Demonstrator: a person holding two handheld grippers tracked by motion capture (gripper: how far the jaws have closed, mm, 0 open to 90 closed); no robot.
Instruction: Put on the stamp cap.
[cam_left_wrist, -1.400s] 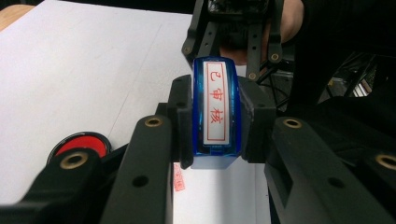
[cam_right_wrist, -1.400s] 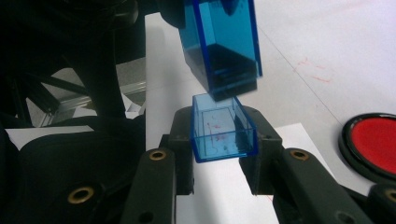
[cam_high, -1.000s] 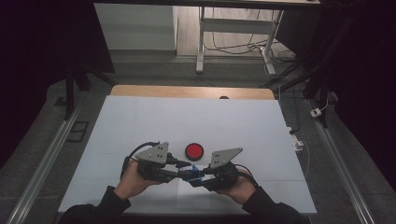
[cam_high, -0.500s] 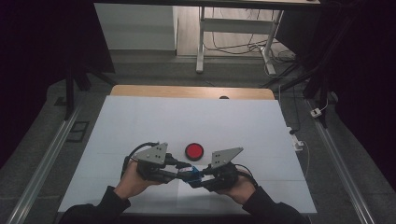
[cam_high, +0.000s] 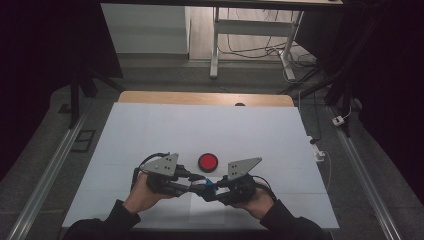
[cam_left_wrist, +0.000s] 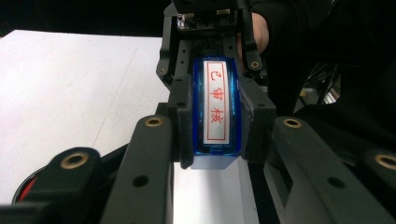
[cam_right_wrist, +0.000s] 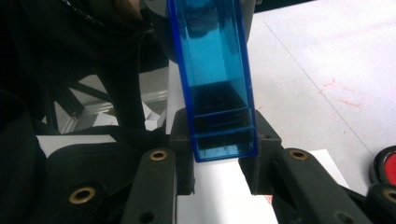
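A: Nearest the person, both tools hold one thing: the left gripper (cam_left_wrist: 212, 135) is clamped on the blue stamp (cam_left_wrist: 217, 112) and the right gripper (cam_right_wrist: 217, 161) on its far end, just above the table (cam_high: 150, 135)

B: So mid-handling, I'd judge. Next?

A: Probably pulling the ends apart, or inking at the red pad (cam_high: 208, 162) just beyond

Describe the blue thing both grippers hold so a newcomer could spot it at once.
On the white table, near its front edge, the left gripper and right gripper meet. Clamped between them is a small translucent blue plastic stamp, set apart from the round red ink pad behind by its white label with red characters.
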